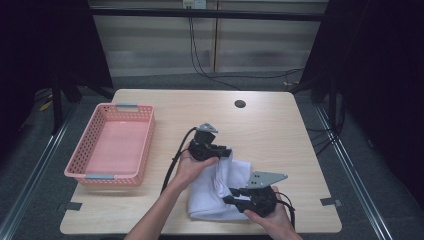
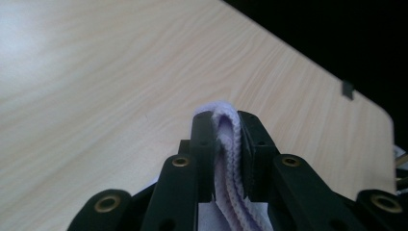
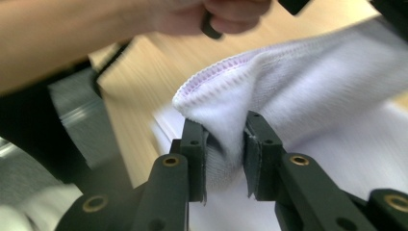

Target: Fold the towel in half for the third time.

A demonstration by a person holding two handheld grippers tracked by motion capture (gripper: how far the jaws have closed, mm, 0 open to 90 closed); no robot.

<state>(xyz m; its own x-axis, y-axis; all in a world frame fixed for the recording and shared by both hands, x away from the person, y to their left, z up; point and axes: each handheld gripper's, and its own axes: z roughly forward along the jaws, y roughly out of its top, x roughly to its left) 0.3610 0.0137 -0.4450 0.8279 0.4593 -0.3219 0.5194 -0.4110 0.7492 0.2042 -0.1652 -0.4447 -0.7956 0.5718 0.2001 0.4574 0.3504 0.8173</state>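
Seen from above, a white towel (image 1: pixel 217 192) lies bunched on a light wooden surface (image 1: pixel 270 130), near the person's edge and right of centre. Everything here is placed relative to that towel.

At the towel's near right corner, the right tongs (image 1: pixel 231 196) pinch a fold of cloth. In the right gripper view the right tongs (image 3: pixel 225 159) have the fold wedged between both black jaws, its stitched hem (image 3: pixel 216 72) arching above them.

At the towel's far left edge, the left tongs (image 1: pixel 227 151) grip another part. In the left gripper view the left tongs (image 2: pixel 225 144) press tightly on a thin ribbed fold of the towel (image 2: pixel 226 159), with bare wood beyond.

A raised span of towel runs between the two grips.

Well to the left of the towel sits a pink basket (image 1: pixel 95 135). Beyond the towel, near the surface's far edge, is a small dark hole (image 1: pixel 240 104).
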